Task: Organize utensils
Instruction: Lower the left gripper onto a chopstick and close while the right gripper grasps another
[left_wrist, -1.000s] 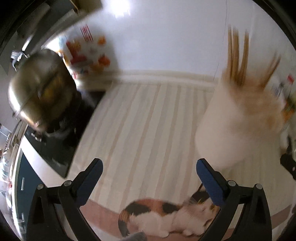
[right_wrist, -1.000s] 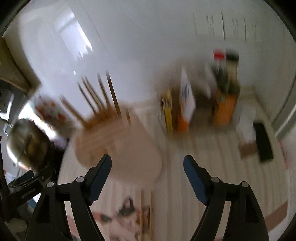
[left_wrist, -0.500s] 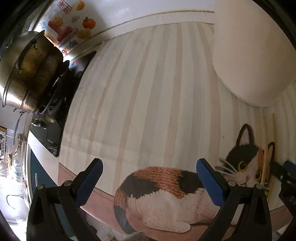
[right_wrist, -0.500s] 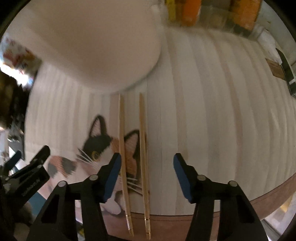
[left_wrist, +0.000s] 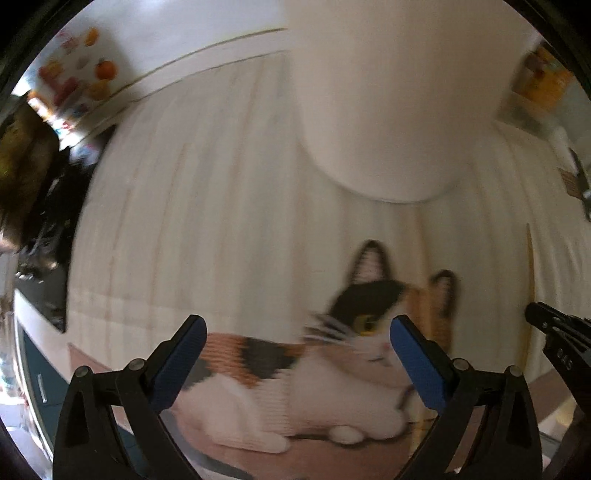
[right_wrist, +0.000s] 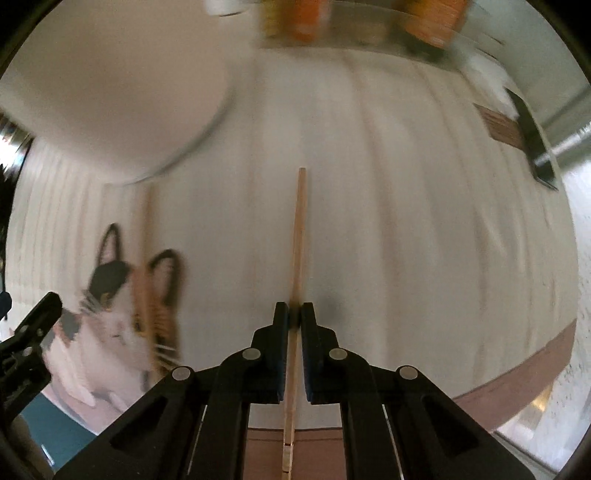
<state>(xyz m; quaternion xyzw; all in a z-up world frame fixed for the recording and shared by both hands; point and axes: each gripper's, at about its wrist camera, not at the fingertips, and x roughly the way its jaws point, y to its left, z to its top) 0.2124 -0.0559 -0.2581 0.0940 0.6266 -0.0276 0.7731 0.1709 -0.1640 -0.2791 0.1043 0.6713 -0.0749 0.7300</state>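
My right gripper (right_wrist: 294, 314) is shut on a wooden chopstick (right_wrist: 298, 236) that points away along the striped mat. A second chopstick (right_wrist: 149, 236) lies to its left across the cat picture's ear, blurred. The white utensil holder (right_wrist: 110, 92) stands at the upper left in the right wrist view and at the top centre in the left wrist view (left_wrist: 388, 103). My left gripper (left_wrist: 295, 343) is open and empty above the cat picture (left_wrist: 295, 369). A chopstick (left_wrist: 530, 280) shows at the right edge of the left wrist view, next to the right gripper's black body (left_wrist: 561, 339).
The cream striped mat (right_wrist: 406, 221) covers the counter. Orange packages and bottles (right_wrist: 303, 18) stand at the back. A dark flat object (right_wrist: 532, 140) lies at the right. A steel pot on a black stove (left_wrist: 26, 166) sits at the far left.
My right gripper has closed on the right-hand chopstick of the pair. Both views have shifted, the left gripper swinging right so the cat's head and the holder sit nearer centre.
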